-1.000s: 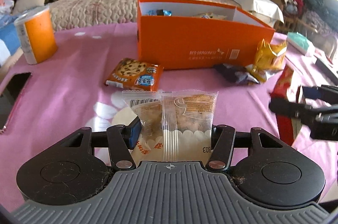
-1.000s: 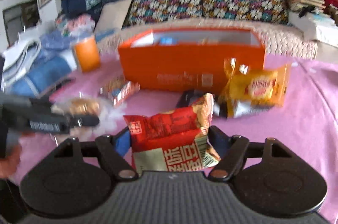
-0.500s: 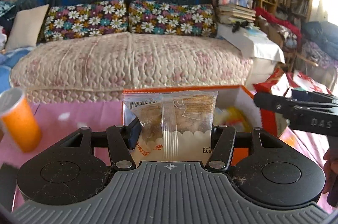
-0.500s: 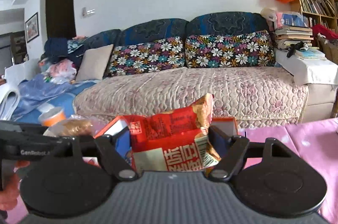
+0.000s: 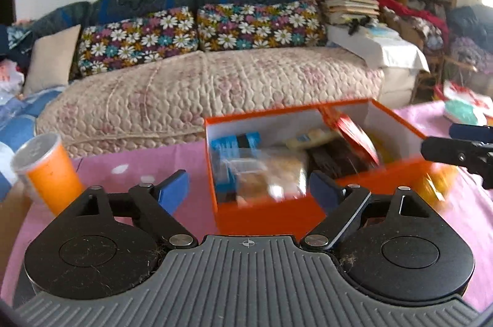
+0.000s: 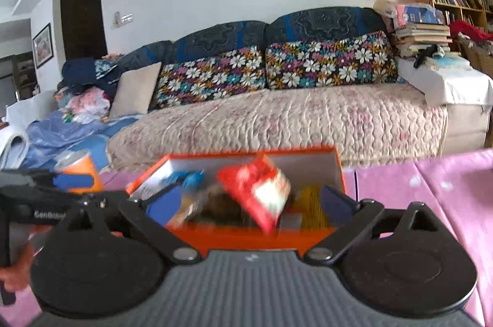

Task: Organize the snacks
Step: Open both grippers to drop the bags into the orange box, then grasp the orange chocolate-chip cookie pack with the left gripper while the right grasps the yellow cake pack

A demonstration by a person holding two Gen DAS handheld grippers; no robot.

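Snacks are piling up in your orange box (image 5: 265, 216), which sits on the table (image 5: 129, 163) with its pink cloth, in front of the couch (image 5: 215, 86). Your left tongs (image 5: 248, 188) are spreading apart right now with nothing between the blue pads (image 5: 172, 188); the clear cookie packet (image 5: 271, 176) shows blurred inside the box beyond them, next to a blue packet (image 5: 234, 142), apart from both pads. Same on the other side: your right tongs (image 6: 246, 203) are opening wide too, and the red snack bag (image 6: 258, 188) is tilted and blurry over the box, between the fingers in the view but not touching either pad as far as you can see. From the left camera that red bag (image 5: 351, 132) leans against the far right part of the box, above some dark and yellow packets.

An orange canister (image 5: 46, 169) with a silver lid stands tilted in view on the table, left of the box and well apart from it. Something yellow (image 5: 437, 182) sits just outside the box's right end, too smeared to name. Your left hand (image 6: 15, 271) shows at the left edge of the right camera, wrapped around its tool's handle.
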